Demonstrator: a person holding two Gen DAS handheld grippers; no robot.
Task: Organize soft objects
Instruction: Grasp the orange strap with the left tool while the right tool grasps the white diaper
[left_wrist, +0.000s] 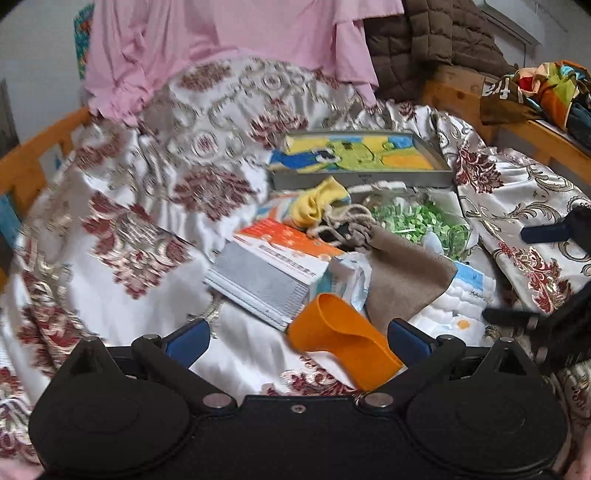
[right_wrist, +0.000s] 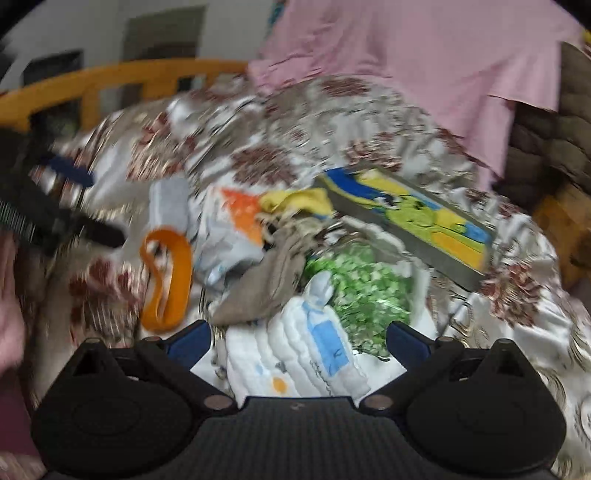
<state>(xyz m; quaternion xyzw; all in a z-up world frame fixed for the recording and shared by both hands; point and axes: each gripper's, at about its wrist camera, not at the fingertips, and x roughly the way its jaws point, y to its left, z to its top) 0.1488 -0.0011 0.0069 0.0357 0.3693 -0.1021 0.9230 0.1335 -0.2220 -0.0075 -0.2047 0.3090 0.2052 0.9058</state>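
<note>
Sorting is judged barely begun: a folded cloth lies in the far grey tray (left_wrist: 364, 179), while the orange band (left_wrist: 343, 345), brown pouch (left_wrist: 402, 277) and quilted cloth (right_wrist: 295, 354) remain heaped nearby, both grippers (left_wrist: 299, 338) (right_wrist: 299, 338) spread wide, empty.

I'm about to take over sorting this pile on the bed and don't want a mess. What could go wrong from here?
1. The orange band lies between the open fingers of the left gripper, right beside the tan drawstring pouch; a closing grip might snag both.
2. The right gripper is open over the white quilted cloth, which overlaps the green-patterned bag; lifting one may drag the other.
3. The right view is blurred, so aim may be off.
</note>
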